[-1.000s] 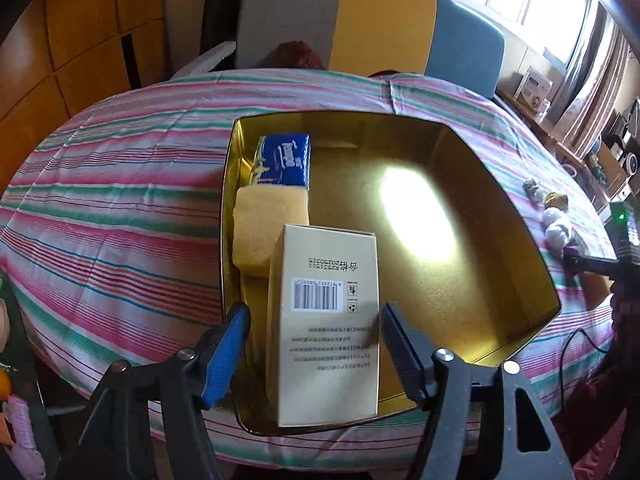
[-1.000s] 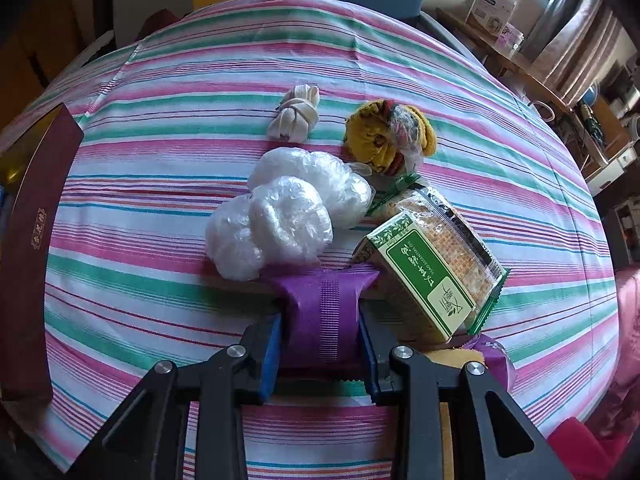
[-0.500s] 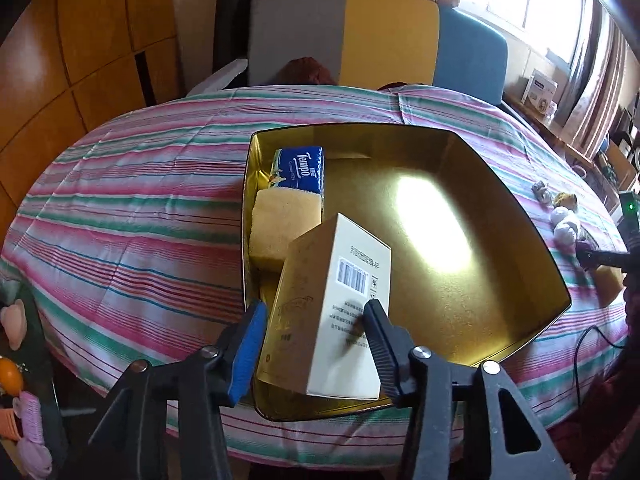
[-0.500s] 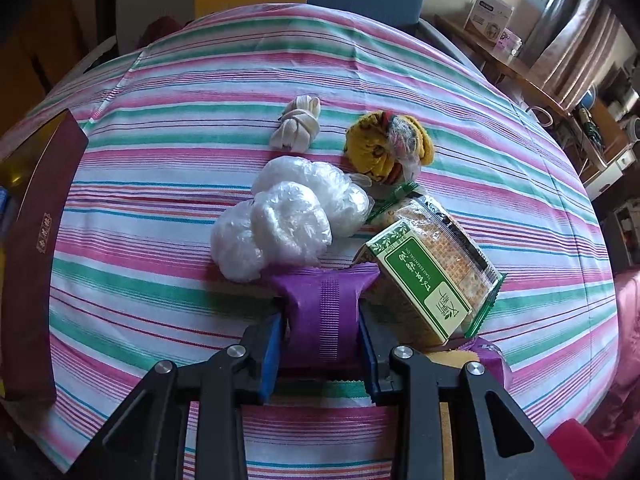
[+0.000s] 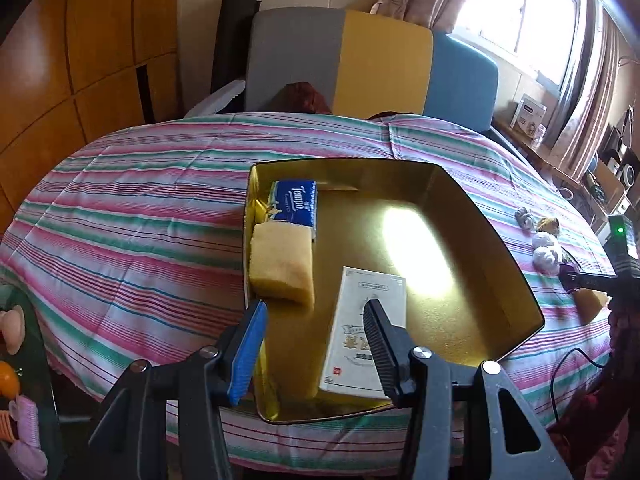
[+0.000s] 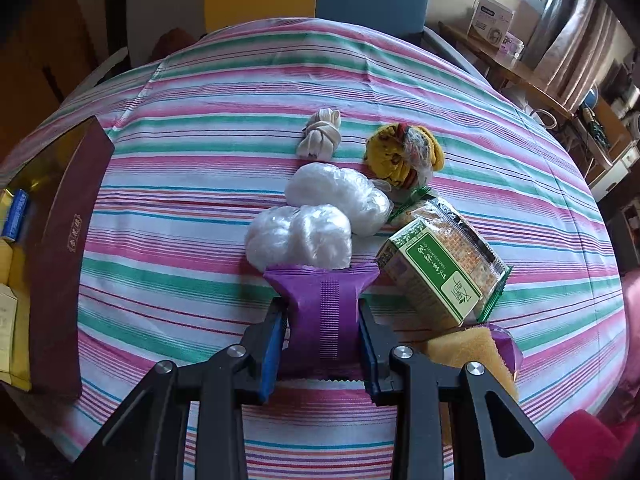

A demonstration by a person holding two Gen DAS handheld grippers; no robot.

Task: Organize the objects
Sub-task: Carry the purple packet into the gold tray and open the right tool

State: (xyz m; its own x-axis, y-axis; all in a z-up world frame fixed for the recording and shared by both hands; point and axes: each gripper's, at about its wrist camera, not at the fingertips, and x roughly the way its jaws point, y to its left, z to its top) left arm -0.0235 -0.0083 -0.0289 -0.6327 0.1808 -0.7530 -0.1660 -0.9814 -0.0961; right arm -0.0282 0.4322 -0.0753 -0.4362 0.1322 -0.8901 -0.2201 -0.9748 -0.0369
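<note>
From my left wrist cam, the left gripper (image 5: 314,332) has its jaws spread wide and isn't holding anything. It's hanging over the near edge of the gold tin (image 5: 516,280), a big angular tray sitting on the striped tablecloth (image 5: 132,216). Inside the tin, along the left wall: a blue Tempo tissue pack (image 5: 296,206) at the far end, with a yellow sponge (image 5: 282,266) just nearer, touching it as far as I can tell. The white carton (image 5: 362,336) lies flat on the tin floor at the near side, just right of the sponge, and partly behind my right-hand finger. The rest of the tin floor is bare gold with a bright glare patch.

Over on the right wrist cam, the right gripper (image 6: 322,346) is clamped on a purple packet (image 6: 322,312), squeezing it between both pads just above the cloth. Just beyond it are two white plastic-wrapped bundles (image 6: 320,216), touching each other. Farther out there's a cream knotted cloth (image 6: 320,138) and a yellow patterned bundle (image 6: 404,156). To the right sits a green cracker pack (image 6: 440,264), tilted, with another yellow sponge (image 6: 468,350) near it. The tin's dark red outer wall (image 6: 64,240) shows at the left edge, tissue pack peeking inside.
</note>
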